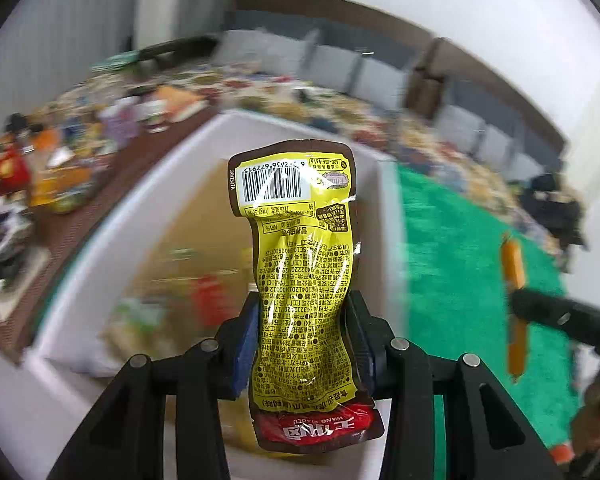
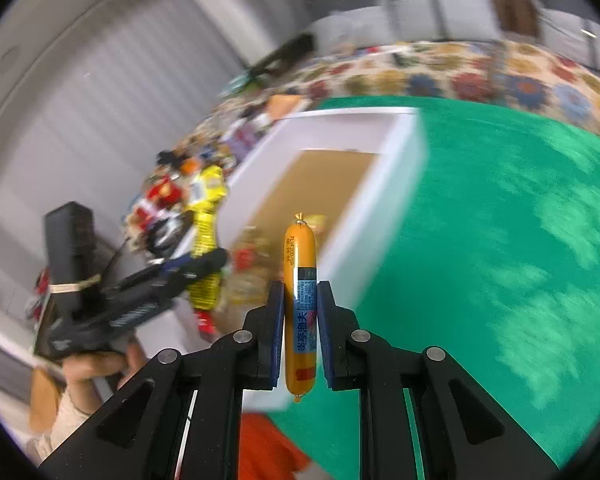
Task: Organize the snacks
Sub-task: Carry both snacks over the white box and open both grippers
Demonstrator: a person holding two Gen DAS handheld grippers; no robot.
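Motion blur smeared the snacks inside the white open-topped box [image 1: 100,240], so none could be identified. The left gripper [image 1: 304,344] was clamped on a yellow printed snack pouch with a red end [image 1: 300,272], at frame centre over the box. The right gripper [image 2: 300,328] pinched a slim orange sausage stick [image 2: 300,256], upright at lower centre over the green mat [image 2: 500,208].

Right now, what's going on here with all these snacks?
A person is sorting snacks with two handheld grippers. The left gripper clamps a yellow snack packet above a white box that already holds some snacks. The right gripper pinches an orange sausage stick over the green mat beside it.
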